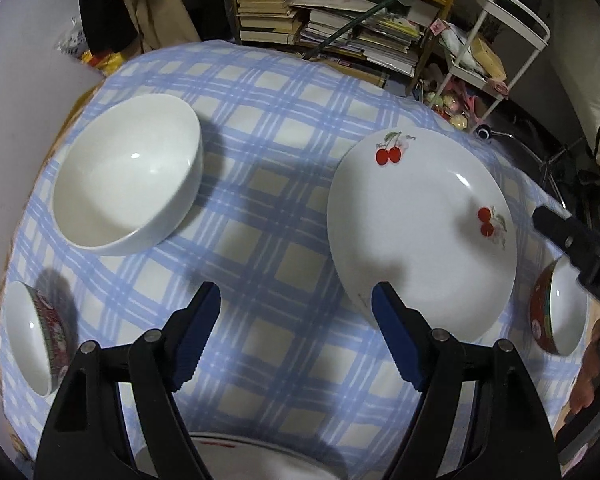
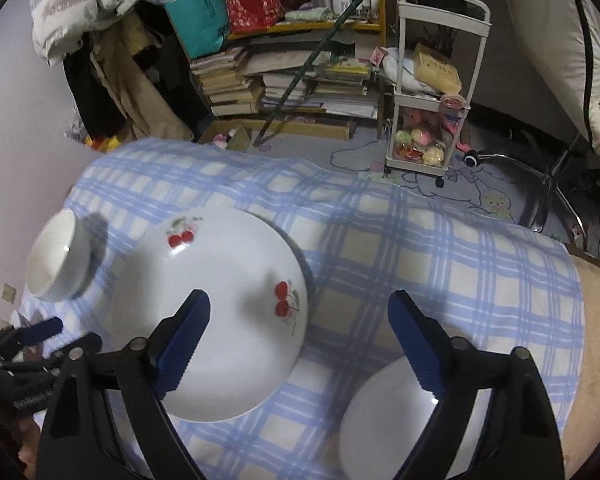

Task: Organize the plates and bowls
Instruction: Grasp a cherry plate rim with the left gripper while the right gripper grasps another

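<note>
A white plate with red cherries (image 1: 420, 232) (image 2: 212, 312) lies on the blue checked tablecloth (image 1: 260, 208). A plain white bowl (image 1: 128, 172) (image 2: 56, 260) stands to its left. A bowl with a red outside (image 1: 560, 312) sits to the plate's right, showing its white inside (image 2: 384, 420) in the right wrist view. My left gripper (image 1: 296, 300) is open above bare cloth, its right finger over the plate's near edge. My right gripper (image 2: 300, 304) is open, its left finger over the plate and its right finger over the bowl. Neither holds anything.
Another red-patterned bowl (image 1: 36, 336) sits at the table's left edge. A white dish (image 1: 240, 460) lies under the left gripper's body. Beyond the table are bookshelves (image 1: 320, 12), a white trolley (image 2: 432, 100) and a chair base (image 2: 540, 184).
</note>
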The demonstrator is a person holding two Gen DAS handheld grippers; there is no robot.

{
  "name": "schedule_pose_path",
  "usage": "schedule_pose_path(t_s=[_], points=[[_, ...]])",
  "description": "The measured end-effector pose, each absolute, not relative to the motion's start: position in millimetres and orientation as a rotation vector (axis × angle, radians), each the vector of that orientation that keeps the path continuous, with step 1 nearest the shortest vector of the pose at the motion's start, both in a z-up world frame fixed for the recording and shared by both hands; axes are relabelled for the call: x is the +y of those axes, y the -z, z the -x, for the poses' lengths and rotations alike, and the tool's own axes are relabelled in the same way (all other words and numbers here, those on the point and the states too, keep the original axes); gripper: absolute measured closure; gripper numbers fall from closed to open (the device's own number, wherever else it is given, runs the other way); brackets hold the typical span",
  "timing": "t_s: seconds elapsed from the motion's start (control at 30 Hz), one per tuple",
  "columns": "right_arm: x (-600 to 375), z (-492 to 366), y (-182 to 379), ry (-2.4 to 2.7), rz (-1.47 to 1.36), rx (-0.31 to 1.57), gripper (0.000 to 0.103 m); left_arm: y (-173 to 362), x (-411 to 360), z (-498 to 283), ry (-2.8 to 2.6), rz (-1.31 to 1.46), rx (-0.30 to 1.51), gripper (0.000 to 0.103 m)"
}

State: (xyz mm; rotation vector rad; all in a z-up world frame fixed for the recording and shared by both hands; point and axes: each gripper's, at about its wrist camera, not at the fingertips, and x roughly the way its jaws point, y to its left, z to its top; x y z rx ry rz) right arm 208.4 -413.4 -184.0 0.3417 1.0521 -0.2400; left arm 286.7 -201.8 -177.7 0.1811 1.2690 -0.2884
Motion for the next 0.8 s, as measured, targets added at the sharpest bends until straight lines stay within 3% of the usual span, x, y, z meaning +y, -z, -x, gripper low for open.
schedule_pose_path(t_s=[0.13,0.17,0.2,0.23,0.27,0.37,0.53,0.6,0.73,0.8], points=[[-415.3,-213.3,196.6,0.22,-0.329,1.084,0.021,185.7,-209.3,-293.9,0.29,-0.191,1.269,0.026],[-416.0,-214.5,199.7,0.216,-0.334,1.092,0.026,187.1,-210.5,-295.0,0.292,-0.193,1.267,0.031],[-416.7,-215.2,201.8,0.211,-0.341,1.097,0.028,187.8,-211.8,-296.5,0.296,-0.198,1.262,0.036],[-417.5,-216.0,204.5,0.205,-0.351,1.103,0.032,189.5,-214.0,-297.4,0.297,-0.215,1.253,0.052],[-418.7,-217.3,207.9,0.193,-0.367,1.11,0.038,191.6,-215.2,-297.9,0.295,-0.225,1.256,0.061],[-419.4,-221.6,215.4,0.166,-0.388,1.13,0.052,199.0,-218.9,-300.9,0.331,-0.217,1.278,0.061],[-421.9,-224.2,226.1,0.16,-0.408,1.151,0.058,212.1,-222.6,-308.7,0.327,-0.181,1.292,0.063],[-422.9,-224.8,230.3,0.167,-0.404,1.159,0.066,215.7,-224.5,-311.8,0.331,-0.154,1.296,0.065],[-424.7,-224.0,232.9,0.152,-0.43,1.136,0.087,215.1,-237.7,-313.3,0.355,-0.223,1.256,0.079],[-424.4,-224.3,234.3,0.136,-0.445,1.133,0.088,215.3,-243.5,-313.1,0.366,-0.254,1.253,0.084]])
